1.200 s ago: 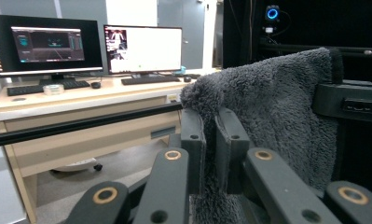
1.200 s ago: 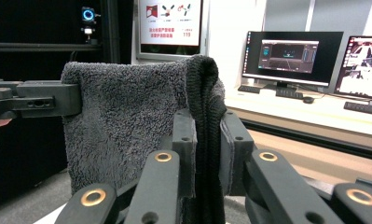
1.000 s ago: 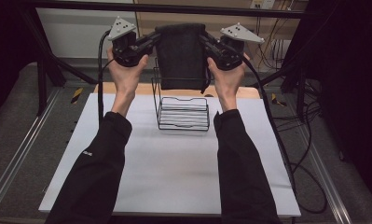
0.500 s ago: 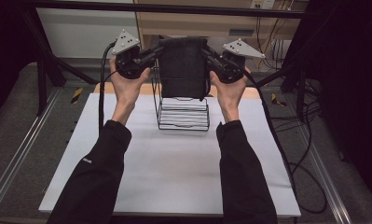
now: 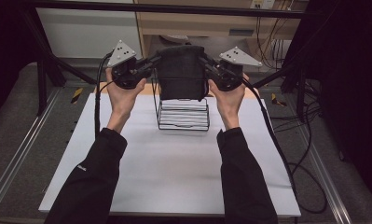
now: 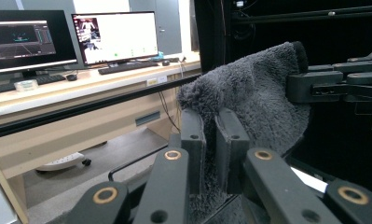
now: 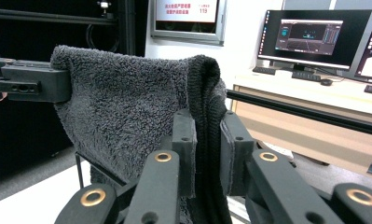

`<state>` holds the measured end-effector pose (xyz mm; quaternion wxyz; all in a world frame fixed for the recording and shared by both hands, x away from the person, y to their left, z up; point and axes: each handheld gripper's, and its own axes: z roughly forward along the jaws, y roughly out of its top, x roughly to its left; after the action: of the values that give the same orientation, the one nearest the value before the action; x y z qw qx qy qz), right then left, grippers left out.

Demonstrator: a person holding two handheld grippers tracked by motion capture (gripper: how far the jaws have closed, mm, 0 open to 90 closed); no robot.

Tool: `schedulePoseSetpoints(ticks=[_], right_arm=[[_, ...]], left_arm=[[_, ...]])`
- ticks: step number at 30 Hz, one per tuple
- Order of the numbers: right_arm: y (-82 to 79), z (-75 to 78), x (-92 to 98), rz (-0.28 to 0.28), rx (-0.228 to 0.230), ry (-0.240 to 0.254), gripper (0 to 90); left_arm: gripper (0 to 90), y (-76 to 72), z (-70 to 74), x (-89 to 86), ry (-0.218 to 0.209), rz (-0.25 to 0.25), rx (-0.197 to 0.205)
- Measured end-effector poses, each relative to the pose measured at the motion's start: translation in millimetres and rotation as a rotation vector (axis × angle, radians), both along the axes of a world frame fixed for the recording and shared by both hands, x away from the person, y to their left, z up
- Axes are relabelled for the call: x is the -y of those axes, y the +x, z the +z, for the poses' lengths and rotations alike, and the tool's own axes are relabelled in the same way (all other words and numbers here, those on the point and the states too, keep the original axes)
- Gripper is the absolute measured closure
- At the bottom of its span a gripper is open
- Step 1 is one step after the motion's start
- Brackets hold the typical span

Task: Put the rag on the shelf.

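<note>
The left claw point(image 5: 151, 63) and right claw point(image 5: 206, 63) each clamp an upper corner of the dark grey fluffy towel point(image 5: 181, 72), which hangs above the black wire rack point(image 5: 183, 116).

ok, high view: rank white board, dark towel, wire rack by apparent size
1. White board, largest by far.
2. Dark towel.
3. Wire rack, looks slightly smaller, but the towel hides its top and hangs nearer the camera, so unsure.

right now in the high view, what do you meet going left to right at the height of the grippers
left cable → left gripper → dark towel held between both → right gripper → right cable
</note>
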<state>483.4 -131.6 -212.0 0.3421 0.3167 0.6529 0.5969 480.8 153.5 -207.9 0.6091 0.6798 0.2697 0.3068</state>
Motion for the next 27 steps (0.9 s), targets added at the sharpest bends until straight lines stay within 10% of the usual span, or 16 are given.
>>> schedulePoseSetpoints(ticks=[16,27], right_arm=[[-15.7,-13.1,-1.0,0.005,0.033,-0.037,79.3],[-4.1,1.7,-0.4,-0.018,0.035,0.005,79.7]], left_arm=[[82.8,-17.6,-17.4,-0.1,0.007,0.004,0.026],[83.0,-2.2,5.9,5.5,-0.024,0.036,-0.002]])
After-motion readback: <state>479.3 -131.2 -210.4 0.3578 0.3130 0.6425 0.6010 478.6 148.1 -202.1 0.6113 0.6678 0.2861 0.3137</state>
